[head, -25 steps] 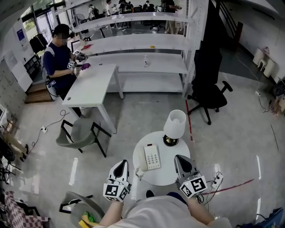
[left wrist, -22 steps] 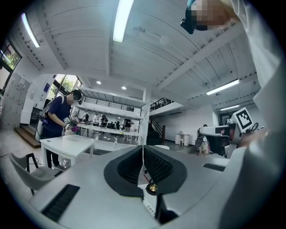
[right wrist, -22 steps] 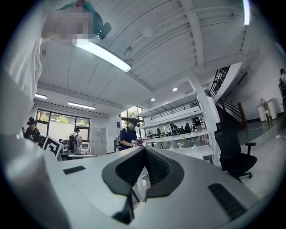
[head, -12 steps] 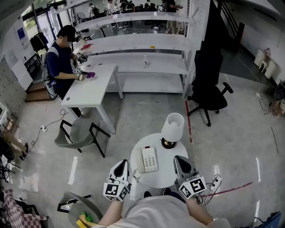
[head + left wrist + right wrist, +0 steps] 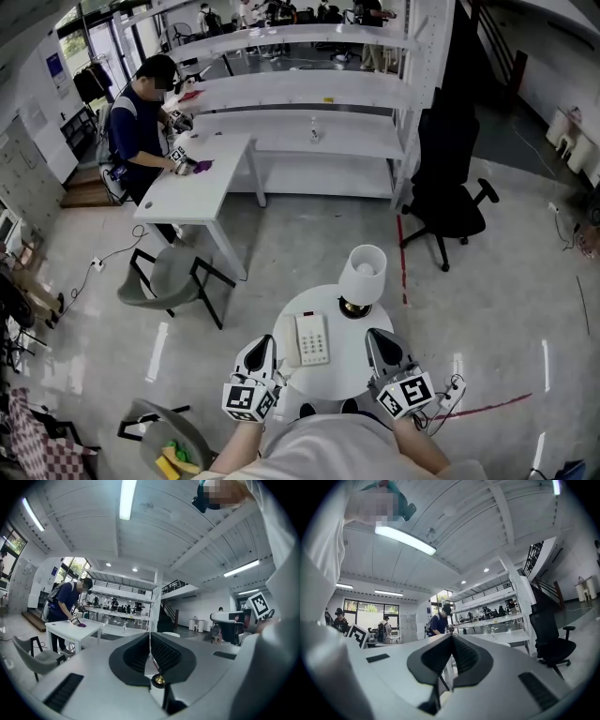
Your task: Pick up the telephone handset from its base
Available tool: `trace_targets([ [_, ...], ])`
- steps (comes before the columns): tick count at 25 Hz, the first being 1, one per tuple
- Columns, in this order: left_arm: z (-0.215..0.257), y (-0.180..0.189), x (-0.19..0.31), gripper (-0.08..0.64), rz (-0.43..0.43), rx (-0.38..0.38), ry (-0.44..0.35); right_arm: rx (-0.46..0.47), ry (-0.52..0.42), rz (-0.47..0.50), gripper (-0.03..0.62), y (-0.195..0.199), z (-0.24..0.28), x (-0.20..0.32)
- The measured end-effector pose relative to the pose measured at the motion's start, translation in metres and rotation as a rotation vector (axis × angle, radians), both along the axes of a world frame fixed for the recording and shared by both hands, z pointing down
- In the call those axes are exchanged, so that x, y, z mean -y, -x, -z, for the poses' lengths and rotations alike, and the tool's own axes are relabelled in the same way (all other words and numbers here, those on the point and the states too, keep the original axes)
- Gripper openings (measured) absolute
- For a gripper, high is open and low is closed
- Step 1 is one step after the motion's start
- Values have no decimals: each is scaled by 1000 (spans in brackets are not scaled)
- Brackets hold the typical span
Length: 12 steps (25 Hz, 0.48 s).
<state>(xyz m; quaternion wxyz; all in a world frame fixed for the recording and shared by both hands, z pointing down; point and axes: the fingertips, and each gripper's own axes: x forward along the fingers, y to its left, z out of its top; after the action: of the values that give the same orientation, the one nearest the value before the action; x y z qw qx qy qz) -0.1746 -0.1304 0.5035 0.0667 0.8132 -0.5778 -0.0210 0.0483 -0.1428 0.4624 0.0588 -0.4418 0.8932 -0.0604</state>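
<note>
A white telephone (image 5: 314, 339) lies on a small round white table (image 5: 352, 364) just in front of me. Its handset (image 5: 300, 339) rests on the left side of the base, with the cord trailing off toward the left gripper. My left gripper (image 5: 263, 346) is at the table's near left edge, shut and empty, its tips a short way left of the handset. My right gripper (image 5: 382, 341) is over the near right edge, also shut with nothing in it. In the left gripper view the black pads (image 5: 161, 651) meet; in the right gripper view the pads (image 5: 464, 657) meet too.
A white table lamp (image 5: 363, 274) stands at the table's far side behind the phone. A grey chair (image 5: 173, 277) is to the left and a black office chair (image 5: 452, 192) to the far right. A person (image 5: 141, 122) works at a white desk (image 5: 192, 183). Cables (image 5: 452, 389) lie by my right gripper.
In the head view the table, phone and lamp have slid left and nearer to the grippers. Both grippers stay shut and keep their places in the frame.
</note>
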Motion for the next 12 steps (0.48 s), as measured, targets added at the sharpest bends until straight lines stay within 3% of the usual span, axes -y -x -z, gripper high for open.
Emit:
trace_targets([
  [12,-31,-17,13,23,-2,6,66,-2,22,14,8,-10,-4,8],
])
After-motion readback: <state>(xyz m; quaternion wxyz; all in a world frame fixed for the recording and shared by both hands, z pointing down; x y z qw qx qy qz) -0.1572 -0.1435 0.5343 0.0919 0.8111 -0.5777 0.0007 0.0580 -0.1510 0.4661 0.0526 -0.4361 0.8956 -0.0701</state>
